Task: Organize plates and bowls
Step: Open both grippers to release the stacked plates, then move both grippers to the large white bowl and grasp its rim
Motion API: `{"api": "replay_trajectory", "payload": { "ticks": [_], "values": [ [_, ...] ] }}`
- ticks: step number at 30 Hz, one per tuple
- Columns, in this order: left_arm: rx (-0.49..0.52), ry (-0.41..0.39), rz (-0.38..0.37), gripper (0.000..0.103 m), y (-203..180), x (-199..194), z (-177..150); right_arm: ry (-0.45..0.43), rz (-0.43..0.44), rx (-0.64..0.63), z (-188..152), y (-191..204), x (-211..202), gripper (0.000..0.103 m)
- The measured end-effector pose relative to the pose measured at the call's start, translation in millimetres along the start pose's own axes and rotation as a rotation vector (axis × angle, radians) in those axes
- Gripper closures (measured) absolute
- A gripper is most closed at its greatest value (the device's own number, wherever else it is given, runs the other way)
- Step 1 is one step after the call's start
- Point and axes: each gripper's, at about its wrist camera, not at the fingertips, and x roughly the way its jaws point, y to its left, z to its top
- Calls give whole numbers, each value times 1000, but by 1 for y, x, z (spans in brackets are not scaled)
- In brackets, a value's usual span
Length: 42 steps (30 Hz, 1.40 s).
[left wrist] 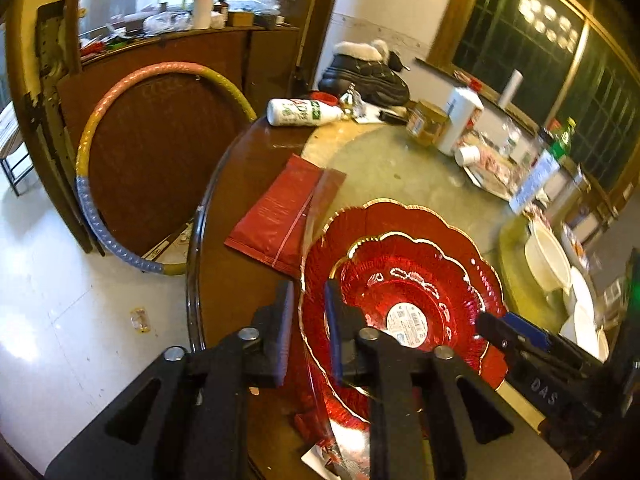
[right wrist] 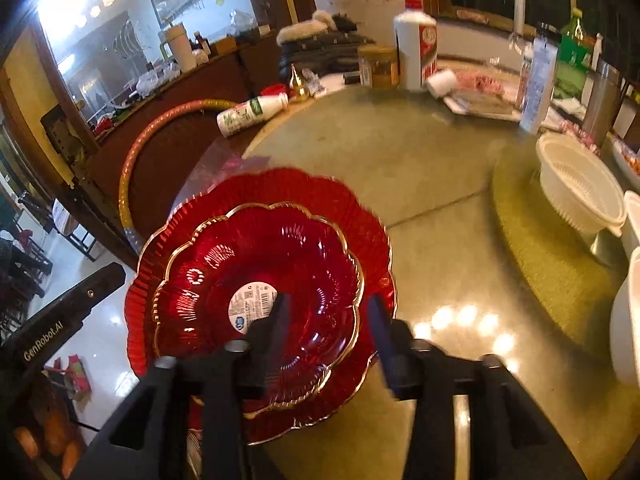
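Observation:
A small red scalloped glass bowl (left wrist: 416, 280) (right wrist: 280, 264) with a gold rim and a white label sits inside a larger red scalloped plate (left wrist: 400, 216) (right wrist: 280, 188) on the round table. My left gripper (left wrist: 308, 316) straddles the left rims of plate and bowl, jaws partly apart; contact is unclear. My right gripper (right wrist: 328, 324) is open, its jaws standing either side of the bowl's right rim. It also shows in the left wrist view (left wrist: 516, 336) at the bowl's right edge.
White plastic bowls and a colander (right wrist: 576, 188) (left wrist: 548, 256) stand at the right. A red bag (left wrist: 284, 212) lies left of the plate. Bottles, a jar (right wrist: 378, 66) and clutter line the table's far side. A hoop (left wrist: 92, 184) leans beyond the table's left edge.

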Motion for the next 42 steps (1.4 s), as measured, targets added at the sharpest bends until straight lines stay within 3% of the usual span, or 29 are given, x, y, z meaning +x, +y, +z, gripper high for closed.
{"api": "replay_trajectory", "payload": {
  "ticks": [1, 3, 5, 8, 10, 13, 17, 21, 26, 31, 34, 38, 40, 41, 42],
  "values": [
    [-5, -9, 7, 70, 0, -2, 1, -14, -7, -8, 0, 1, -2, 47],
    [-17, -39, -1, 37, -4, -10, 2, -59, -51, -21, 0, 1, -11, 36],
    [-24, -95, -33, 29, -10, -23, 3, -119, -60, -4, 0, -4, -23, 30],
    [13, -149, -60, 20, -28, -38, 3, -180, 8, 72, -1, -26, -44, 25],
    [54, -166, -109, 20, -47, -45, 3, -203, 104, 158, -5, -50, -59, 24],
    [120, -135, -208, 20, -83, -47, -1, -209, 168, 270, -16, -90, -79, 24],
    [222, -11, -373, 20, -143, -36, -16, -213, 147, 355, -42, -145, -108, 24],
    [296, 87, -478, 20, -203, -25, -34, -242, 79, 454, -69, -203, -140, 24],
    [324, 197, -516, 20, -259, -7, -51, -246, 23, 585, -94, -266, -159, 24],
    [376, 236, -475, 20, -306, 11, -64, -217, 38, 723, -116, -315, -152, 24],
    [399, 239, -457, 20, -321, 18, -75, -201, 53, 785, -123, -337, -140, 29],
    [428, 248, -440, 20, -336, 28, -88, -187, 59, 842, -127, -353, -127, 44],
    [449, 224, -413, 30, -340, 31, -93, -187, 43, 855, -129, -357, -122, 51],
    [492, 215, -380, 71, -345, 34, -98, -183, 36, 855, -130, -358, -120, 56],
    [537, 215, -366, 92, -348, 36, -102, -173, 31, 856, -130, -359, -116, 61]
  ]
}}
